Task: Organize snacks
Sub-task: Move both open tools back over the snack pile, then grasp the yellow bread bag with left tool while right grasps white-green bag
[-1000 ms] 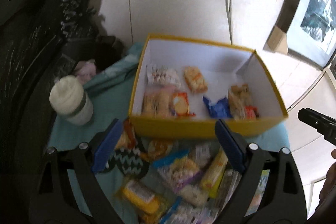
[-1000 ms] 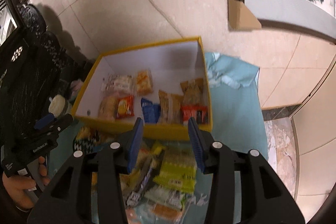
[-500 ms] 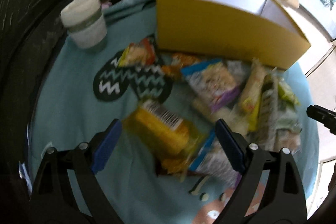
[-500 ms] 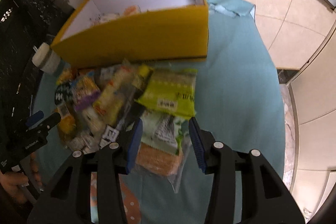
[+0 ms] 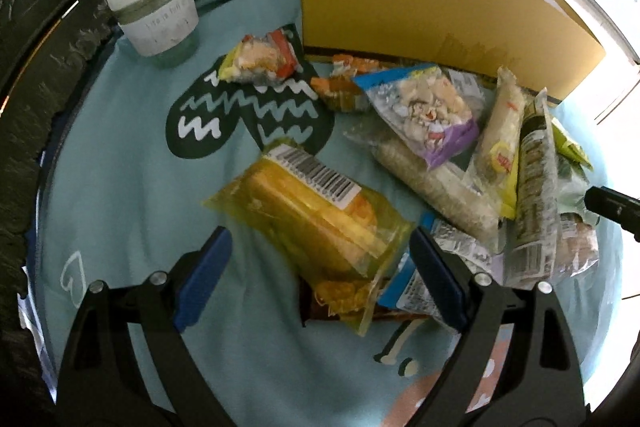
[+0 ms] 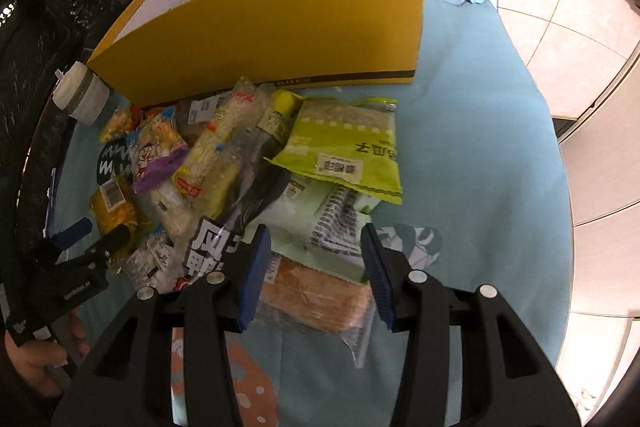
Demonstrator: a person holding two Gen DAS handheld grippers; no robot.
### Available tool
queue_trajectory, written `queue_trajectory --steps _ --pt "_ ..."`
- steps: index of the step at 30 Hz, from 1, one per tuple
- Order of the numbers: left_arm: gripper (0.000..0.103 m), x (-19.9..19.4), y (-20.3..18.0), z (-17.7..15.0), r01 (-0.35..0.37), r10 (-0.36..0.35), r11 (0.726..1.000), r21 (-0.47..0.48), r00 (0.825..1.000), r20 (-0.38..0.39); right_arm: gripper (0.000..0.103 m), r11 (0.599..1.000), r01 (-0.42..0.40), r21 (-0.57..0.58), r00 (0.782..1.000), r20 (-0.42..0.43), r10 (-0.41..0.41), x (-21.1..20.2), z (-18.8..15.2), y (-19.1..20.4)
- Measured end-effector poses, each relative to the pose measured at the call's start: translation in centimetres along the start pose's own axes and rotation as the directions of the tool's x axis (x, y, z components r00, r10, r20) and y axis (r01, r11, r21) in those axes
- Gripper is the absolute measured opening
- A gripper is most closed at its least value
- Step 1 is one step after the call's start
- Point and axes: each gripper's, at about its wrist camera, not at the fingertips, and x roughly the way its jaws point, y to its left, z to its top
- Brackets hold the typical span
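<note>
A pile of snack packets lies on a teal cloth in front of a yellow box (image 5: 440, 23), which also shows in the right wrist view (image 6: 280, 27). My left gripper (image 5: 320, 267) is open, low over a yellow packet with a barcode (image 5: 312, 215), its jaws either side of the packet's near end. My right gripper (image 6: 316, 267) is open, its jaws straddling an orange-brown packet in clear wrap (image 6: 316, 295). A green packet (image 6: 344, 151) lies just beyond it. The left gripper shows in the right wrist view (image 6: 100, 235).
A white lidded cup (image 5: 154, 15) stands at the far left of the cloth. A dark carved chair (image 6: 36, 7) stands behind on the left. The round table's edge (image 6: 564, 187) curves on the right over tiled floor.
Both grippers have come down from above the box to just over the snack pile. The box's inside is no longer visible. Both stayed open.
</note>
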Motion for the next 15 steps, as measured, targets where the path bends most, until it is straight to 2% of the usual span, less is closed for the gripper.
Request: queue_trajectory --steps 5,8,10,12,14,15 --pt "0.092 1.6 -0.2 -0.4 -0.012 0.013 1.0 0.013 1.0 -0.021 0.063 0.999 0.047 0.02 0.999 -0.014 -0.047 2.0 0.9 0.3" --pt "0.093 2.3 -0.2 -0.7 -0.014 0.014 1.0 0.014 1.0 -0.013 0.069 0.997 0.042 0.064 0.999 -0.021 -0.041 2.8 1.5 0.2" --pt "0.093 2.7 -0.2 -0.7 -0.016 0.016 1.0 0.006 1.0 -0.021 0.069 0.998 0.027 0.061 0.996 -0.085 -0.022 4.2 1.5 0.3" --pt "0.093 3.2 0.0 -1.1 -0.019 0.019 1.0 0.009 1.0 -0.024 0.063 0.998 0.051 0.027 0.993 -0.107 -0.048 4.9 1.1 0.5" --pt "0.086 3.0 0.0 -1.3 -0.003 0.004 1.0 0.025 1.0 -0.011 0.04 0.998 0.056 0.004 0.997 -0.062 -0.055 4.4 0.7 0.6" --pt "0.081 2.9 -0.1 -1.4 0.002 -0.002 0.999 0.033 1.0 -0.004 0.038 0.999 0.051 -0.002 0.998 -0.046 -0.051 4.1 0.6 0.7"
